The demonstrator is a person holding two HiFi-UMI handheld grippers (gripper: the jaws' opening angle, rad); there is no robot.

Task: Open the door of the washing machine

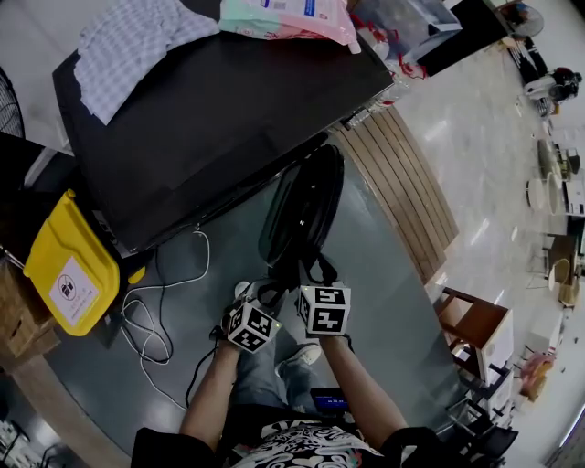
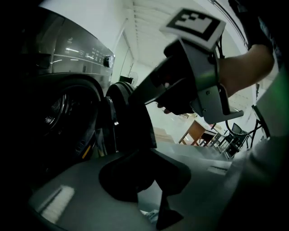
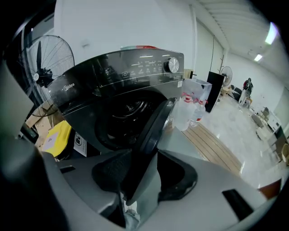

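The black front-loading washing machine stands ahead, its drum in plain sight. Its round door is swung far out, edge-on towards me. In the right gripper view the door's rim runs down between the jaws of my right gripper, which is open: the left pad lies close to the rim and a gap shows at the right pad. My left gripper hangs just left of it, with no object seen in its dark, close-set jaws. The right gripper's marker cube fills the upper part of the left gripper view.
A yellow bin and a loose white cable lie left of the door. A slatted wooden board lies to the right, a wooden stool nearer me. A checked cloth and a pink pack rest on the machine.
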